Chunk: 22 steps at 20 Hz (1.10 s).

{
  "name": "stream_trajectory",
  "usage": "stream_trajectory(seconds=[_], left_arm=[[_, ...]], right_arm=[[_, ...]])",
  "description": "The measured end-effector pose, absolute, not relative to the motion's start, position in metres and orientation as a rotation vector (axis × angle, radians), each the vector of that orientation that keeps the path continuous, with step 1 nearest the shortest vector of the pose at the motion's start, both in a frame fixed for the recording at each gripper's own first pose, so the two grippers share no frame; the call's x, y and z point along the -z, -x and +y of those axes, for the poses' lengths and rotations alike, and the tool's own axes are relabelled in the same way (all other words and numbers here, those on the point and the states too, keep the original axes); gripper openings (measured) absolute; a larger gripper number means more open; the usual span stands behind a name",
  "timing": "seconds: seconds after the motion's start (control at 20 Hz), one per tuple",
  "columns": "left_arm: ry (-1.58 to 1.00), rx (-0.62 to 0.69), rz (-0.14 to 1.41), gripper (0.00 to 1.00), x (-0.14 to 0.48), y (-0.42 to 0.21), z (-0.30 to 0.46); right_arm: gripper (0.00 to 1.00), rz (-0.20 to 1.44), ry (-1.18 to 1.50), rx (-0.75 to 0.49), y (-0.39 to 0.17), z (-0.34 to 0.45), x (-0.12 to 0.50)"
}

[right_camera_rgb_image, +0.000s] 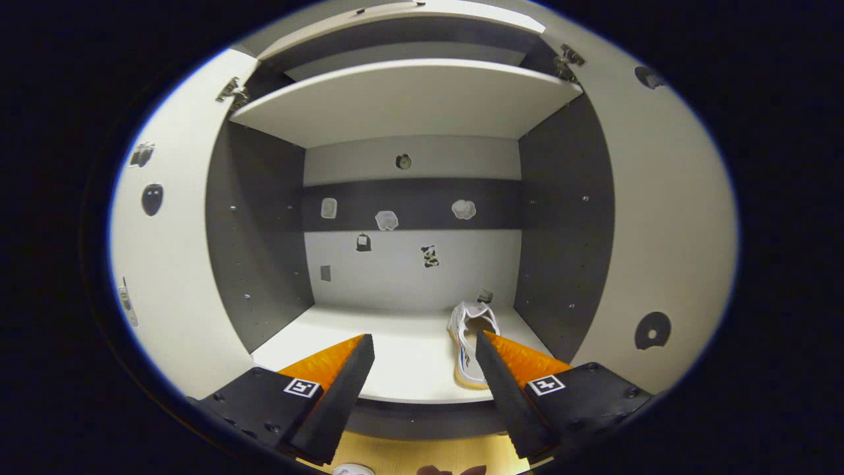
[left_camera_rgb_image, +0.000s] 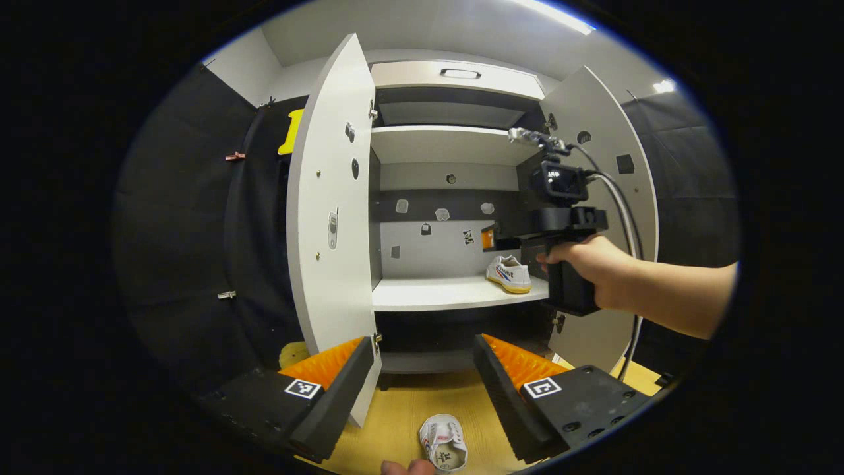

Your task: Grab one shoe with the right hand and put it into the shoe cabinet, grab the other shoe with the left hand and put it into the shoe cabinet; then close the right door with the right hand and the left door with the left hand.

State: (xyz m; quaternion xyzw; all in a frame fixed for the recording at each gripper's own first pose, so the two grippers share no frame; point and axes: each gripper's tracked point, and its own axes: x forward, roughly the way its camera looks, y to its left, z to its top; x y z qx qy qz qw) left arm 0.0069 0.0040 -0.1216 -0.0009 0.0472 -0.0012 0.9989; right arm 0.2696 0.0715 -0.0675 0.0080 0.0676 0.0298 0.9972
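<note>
One shoe [right_camera_rgb_image: 471, 343] is already sitting on the cabinet's middle shelf [right_camera_rgb_image: 409, 356], toward four o'clock, so the right gripper [right_camera_rgb_image: 425, 369] is hanging in front with its fingers apart and empty. The other shoe [left_camera_rgb_image: 443, 443] is lying on the floor [left_camera_rgb_image: 409, 409] at six o'clock below the left gripper [left_camera_rgb_image: 425, 389], whose fingers are spread, probably ready to grab it. Both doors, left [left_camera_rgb_image: 330, 211] and right [left_camera_rgb_image: 610, 171], are standing open.

Cabinet [left_camera_rgb_image: 455, 293]: pale grey shelves and doors, darker grey side walls, one dark band across the back.
Shelf shoe [left_camera_rgb_image: 509, 273]: white, tan sole, red and blue side marking.
Floor shoe [left_camera_rgb_image: 443, 443]: white, with red and dark marks.
Floor [left_camera_rgb_image: 409, 409]: yellow wood grain.
Stickers [right_camera_rgb_image: 386, 220]: small, white, grey and black.
Wall [left_camera_rgb_image: 178, 231]: black cloth.
</note>
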Motion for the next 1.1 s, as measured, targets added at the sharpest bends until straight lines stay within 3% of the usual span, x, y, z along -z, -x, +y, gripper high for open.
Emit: stream_trajectory(seconds=[0.35,0.65,1.1], left_arm=[[-0.015,0.020,0.151,0.95,0.178,0.003,0.010],[-0.041,0.048,0.269,0.96,0.255,0.015,0.007],[-0.081,0.102,0.530,0.95,0.396,0.021,-0.001]], right_arm=[[0.98,0.087,-0.034,-0.071,-0.157,0.057,0.085],[0.98,0.167,-0.024,-0.063,-0.084,0.037,0.138],[0.98,0.244,-0.001,-0.049,-0.038,0.019,0.173]])
